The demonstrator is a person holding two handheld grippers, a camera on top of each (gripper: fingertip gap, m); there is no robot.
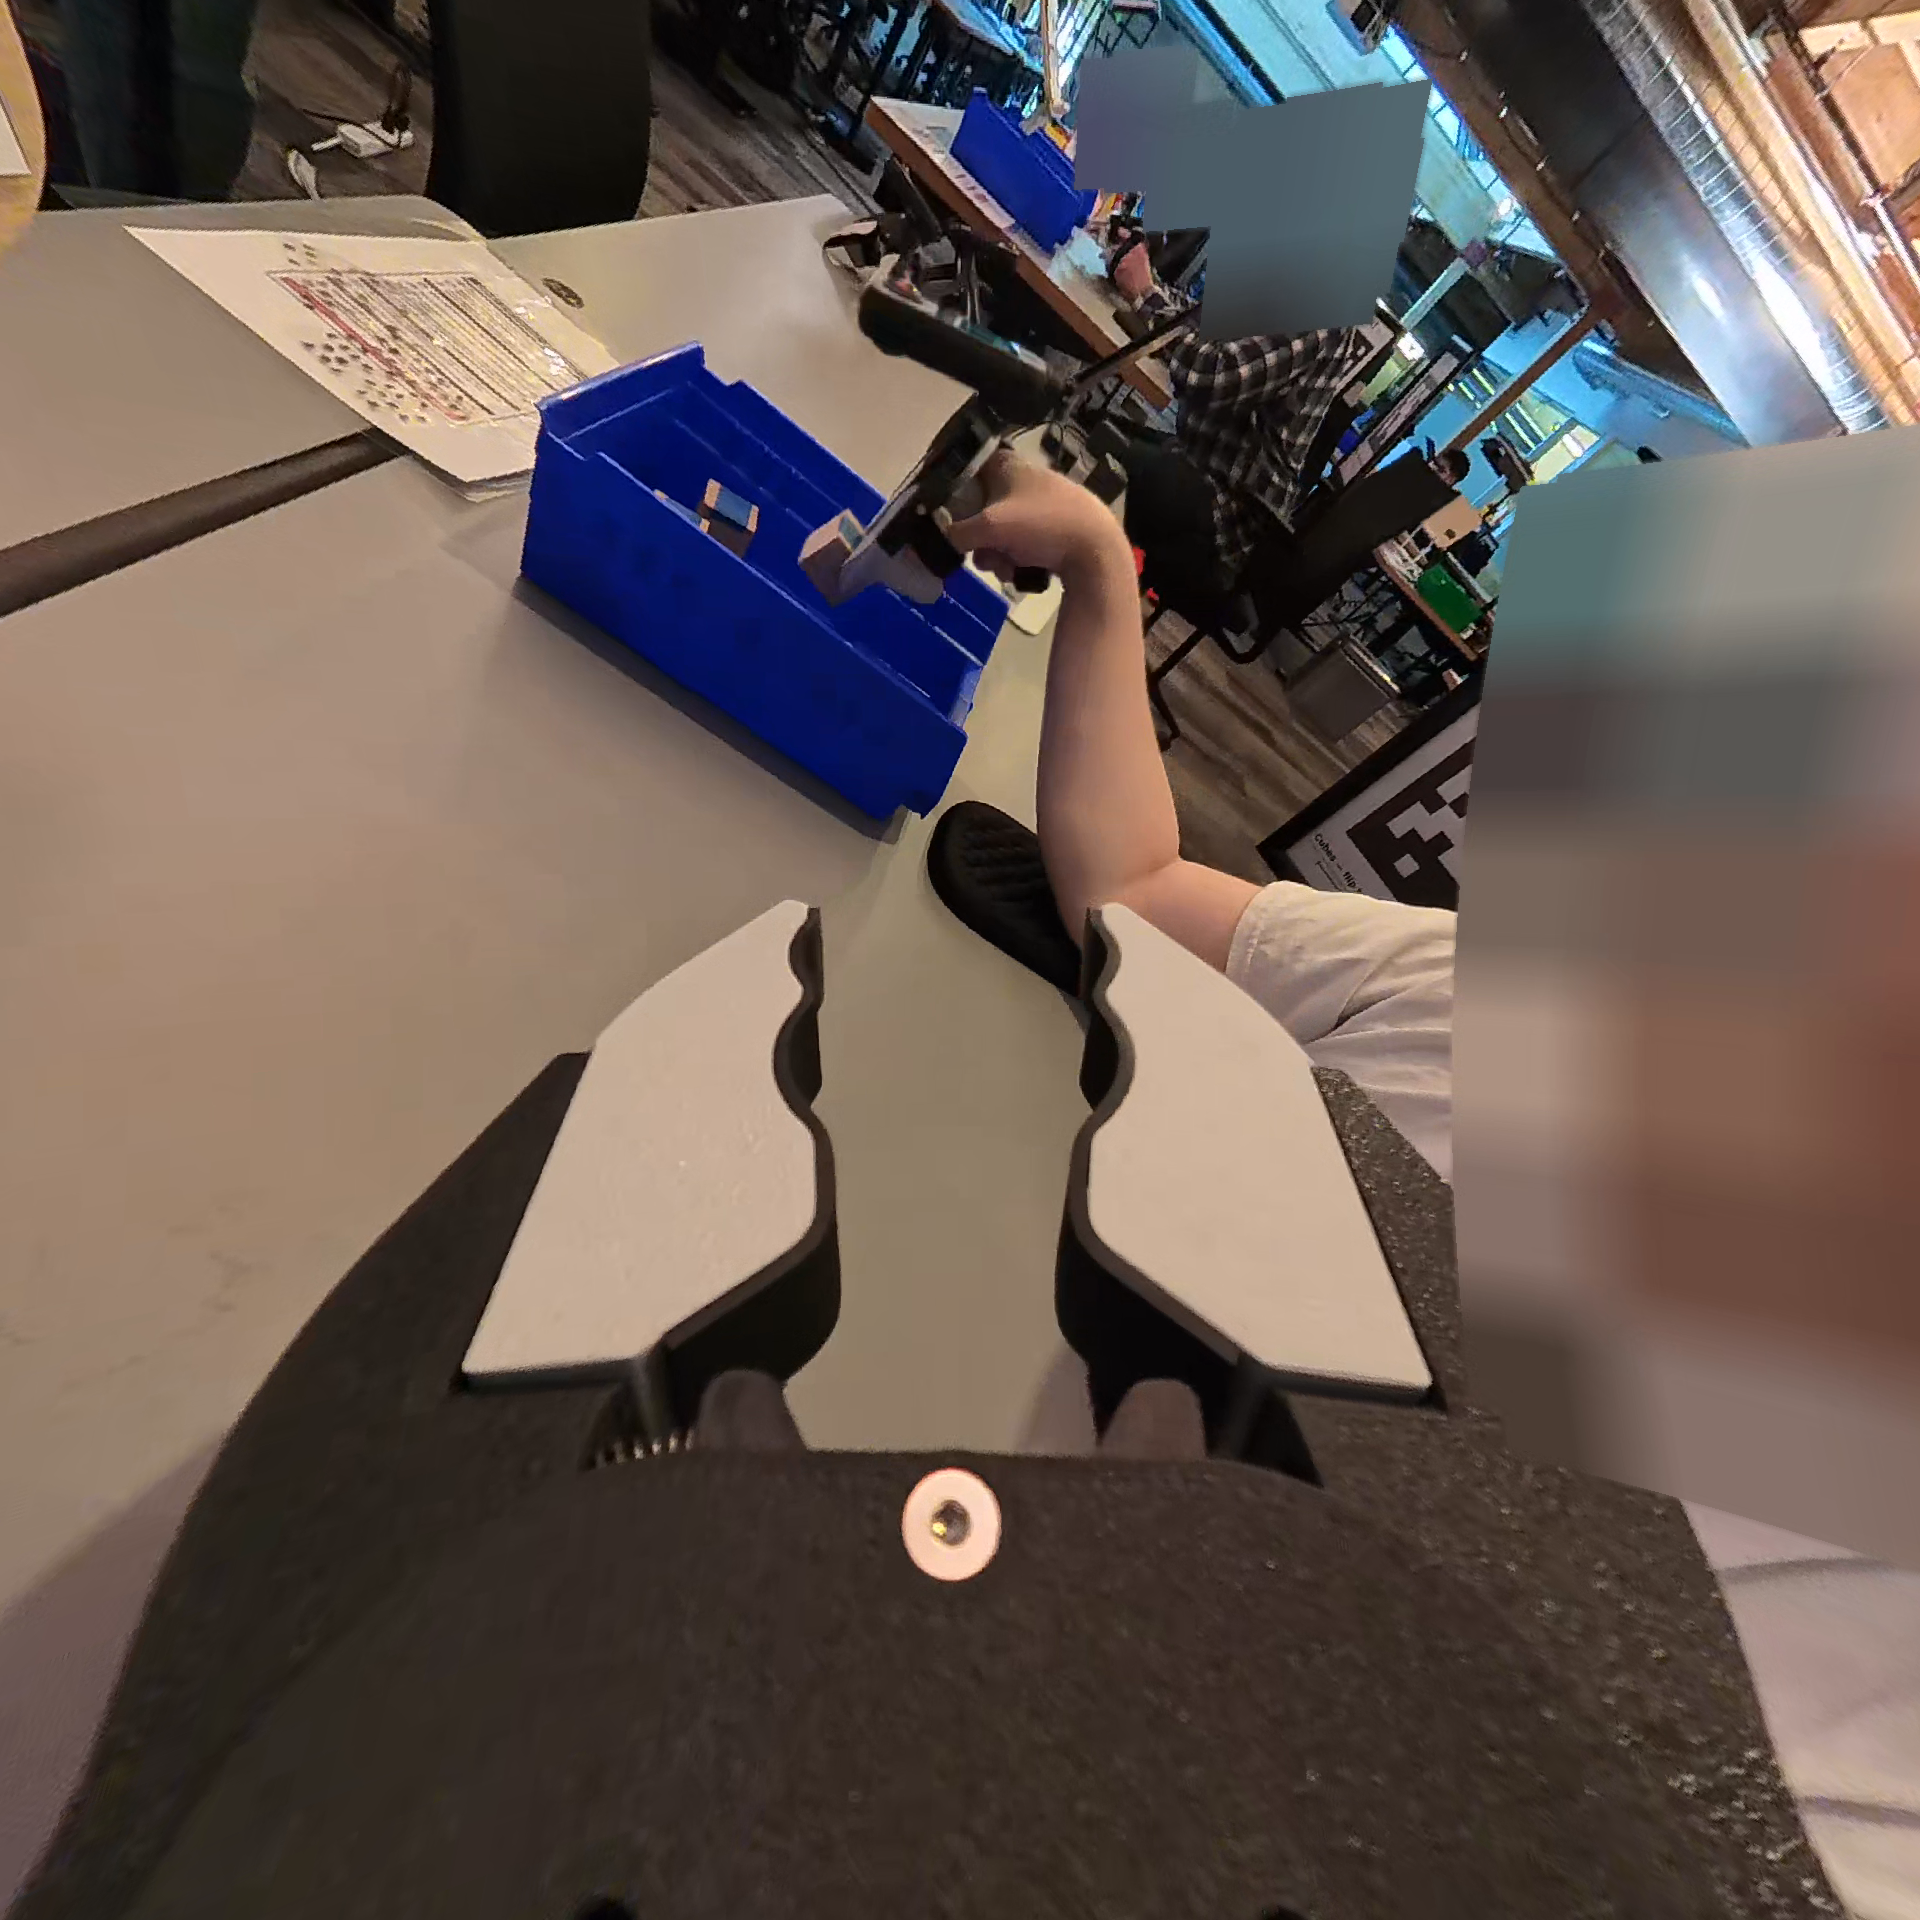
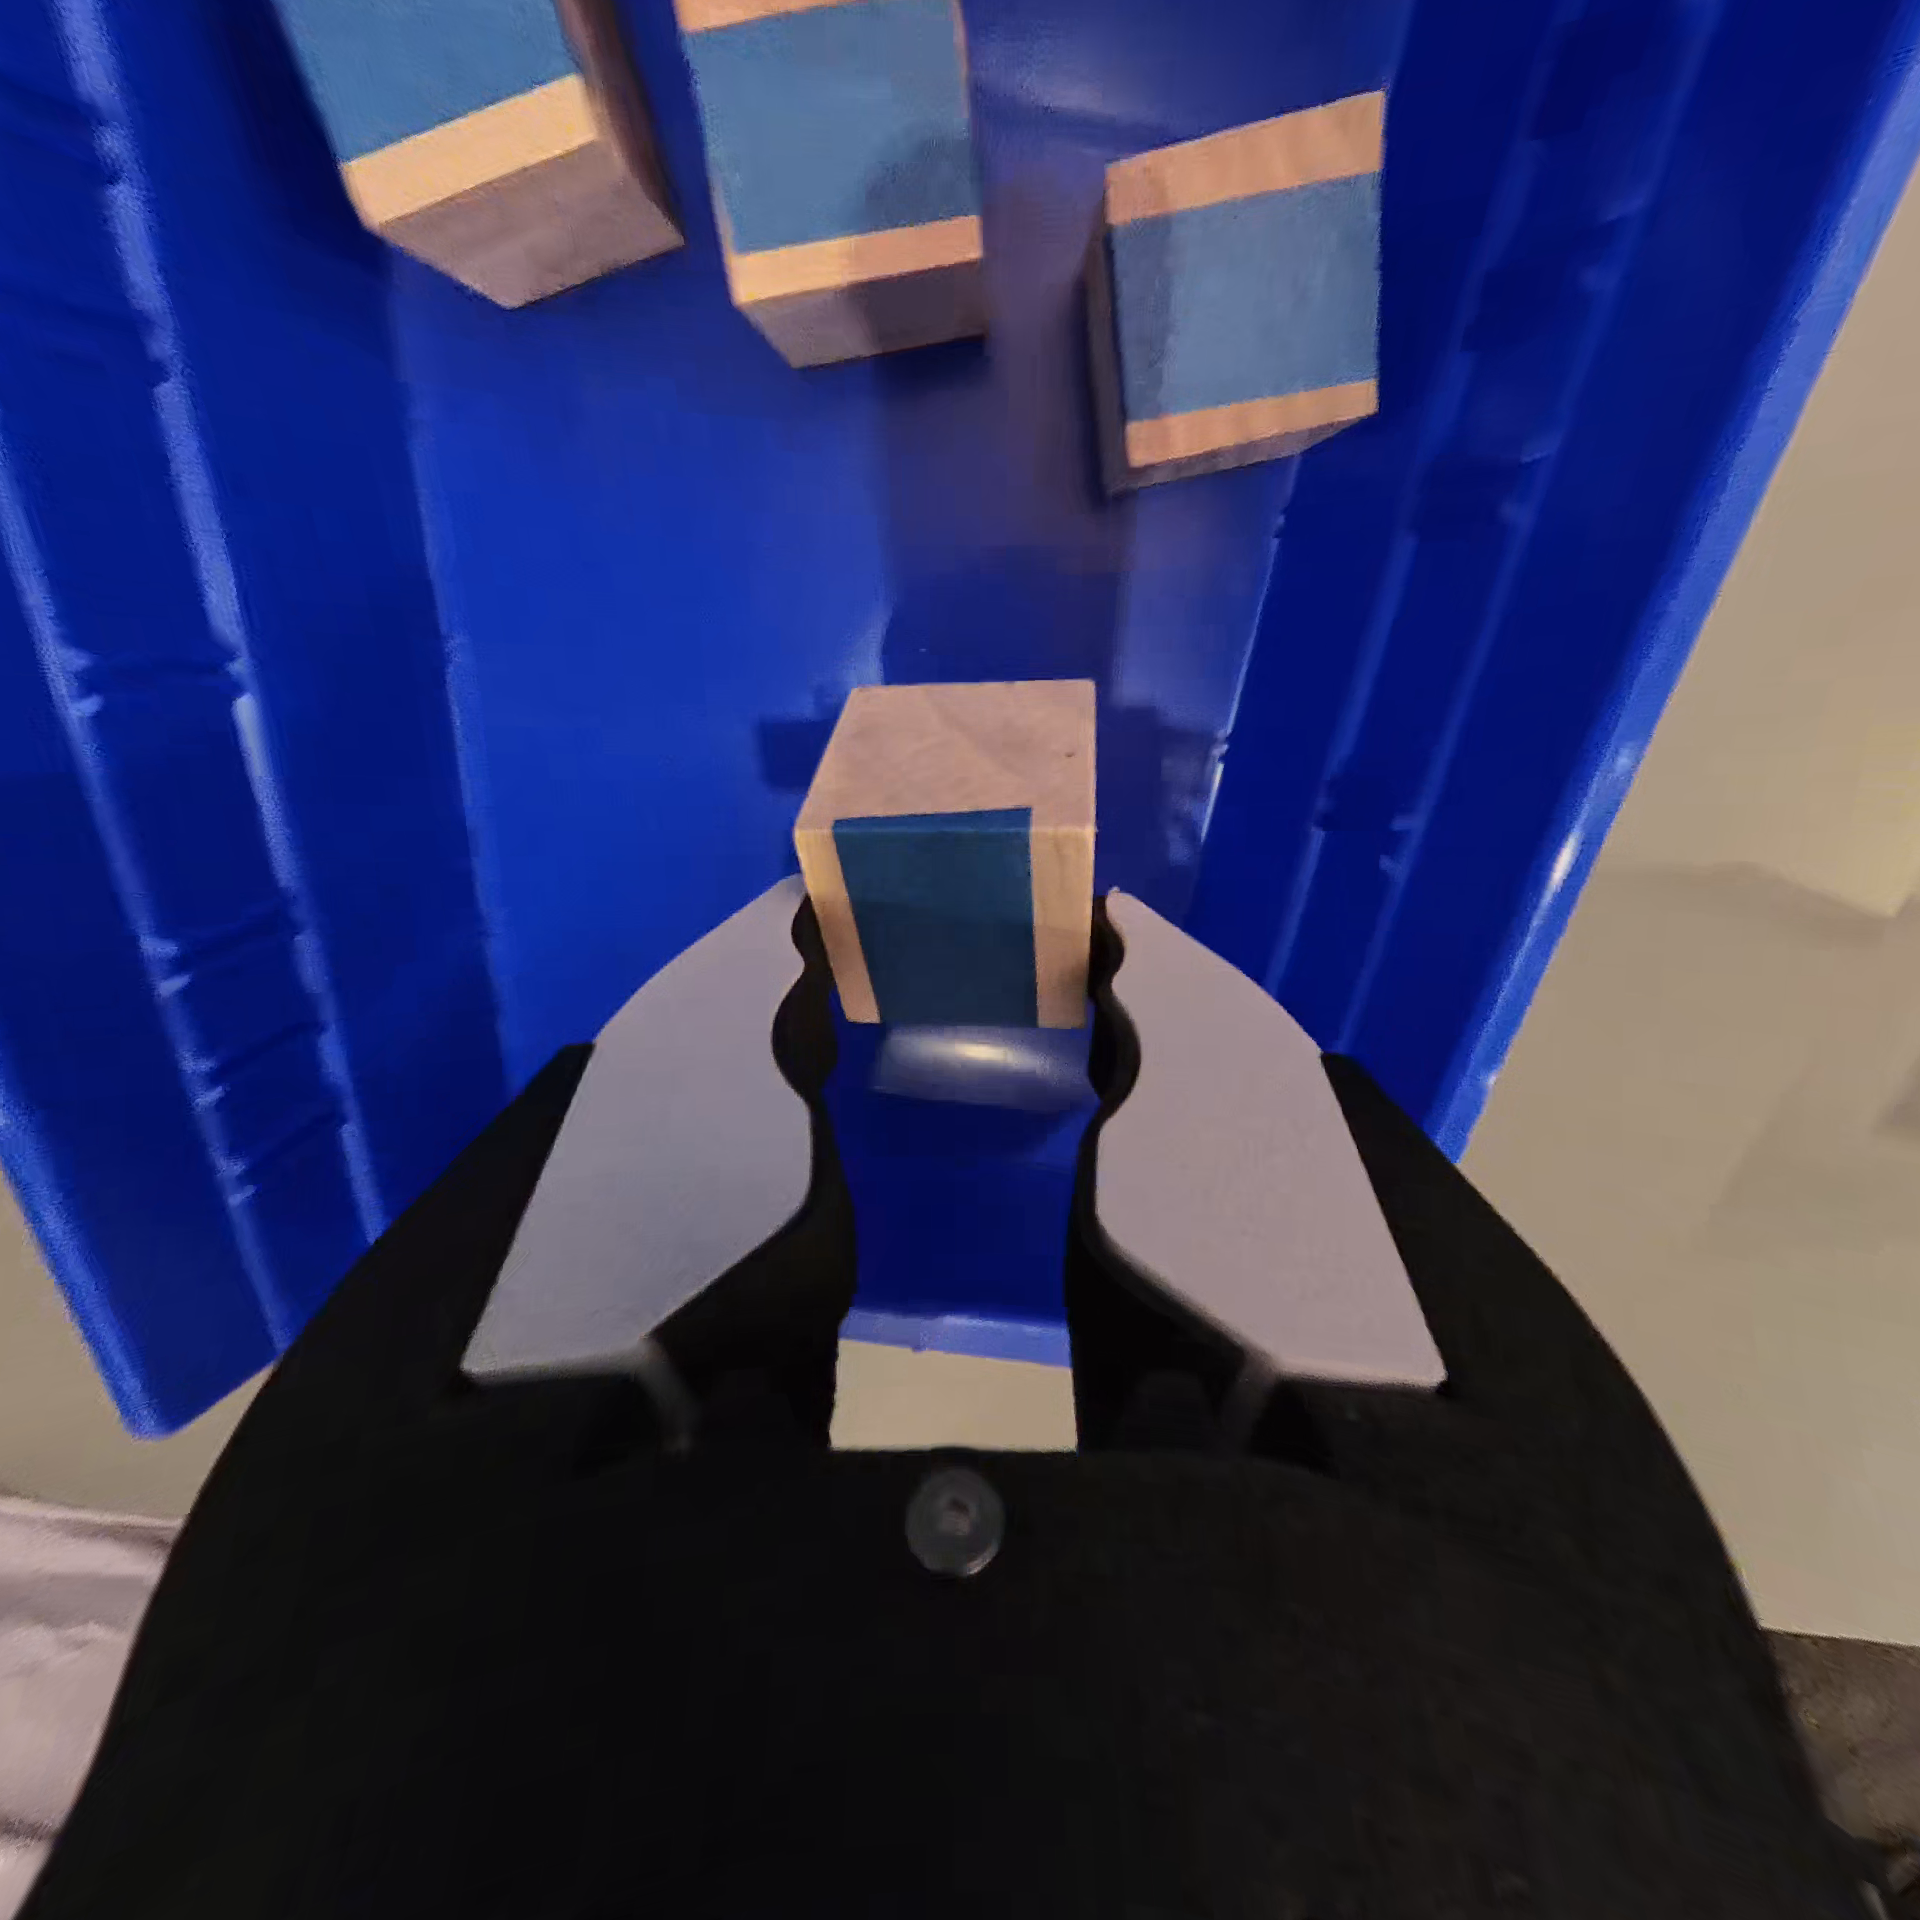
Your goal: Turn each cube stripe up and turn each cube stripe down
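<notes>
The right gripper (image 2: 951,956) clamps a rigid, light wooden cube (image 2: 951,883) by its plain side faces (stripe facing camera); the left gripper (image 1: 948,997) idles open, empty.

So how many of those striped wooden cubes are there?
4. One cube is held in the right tool; three lie on the blue bin floor beyond: left, middle, right. More may be out of frame.

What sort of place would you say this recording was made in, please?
Probably a shared workshop or lab: grey worktables, a blue parts bin of striped cubes, more benches with office chairs behind, and exposed ducting overhead.
</notes>
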